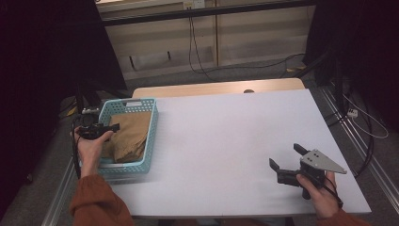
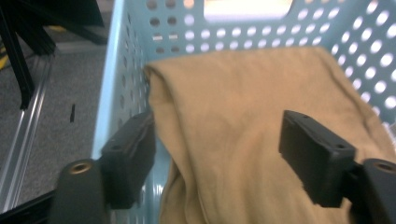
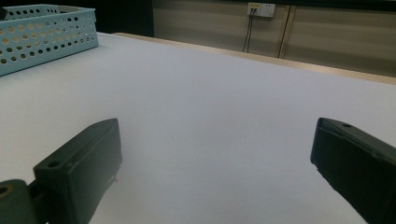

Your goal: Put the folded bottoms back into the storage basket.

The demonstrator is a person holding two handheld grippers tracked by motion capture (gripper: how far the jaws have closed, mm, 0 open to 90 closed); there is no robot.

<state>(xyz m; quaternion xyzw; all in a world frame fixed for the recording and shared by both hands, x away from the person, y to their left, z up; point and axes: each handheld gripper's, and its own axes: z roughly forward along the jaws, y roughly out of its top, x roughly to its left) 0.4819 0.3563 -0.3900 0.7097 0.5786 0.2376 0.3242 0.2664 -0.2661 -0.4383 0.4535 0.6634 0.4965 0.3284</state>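
A tan cloth (image 1: pixel 131 134) lies folded inside a light-blue perforated basket (image 1: pixel 153 136) at the table's left edge. My left gripper (image 1: pixel 112 127) hovers over the basket's left side. In the left gripper view its jaws stand apart above the cloth (image 2: pixel 233 93), one by the basket wall (image 2: pixel 126 70), and neither pad presses on the fabric, so my left gripper (image 2: pixel 217 140) is open. My right gripper (image 1: pixel 284 155) rests low over the white table (image 1: pixel 226 127) near the front right, open with nothing between its jaws. The right gripper view shows my right gripper (image 3: pixel 217 149) over bare tabletop.
The basket (image 3: pixel 46 35) sits far to the left in the right gripper view. A wooden strip (image 1: pixel 216 88) borders the table's far edge. Cables run across the floor behind and to the right. Dark stands flank the table on both sides.
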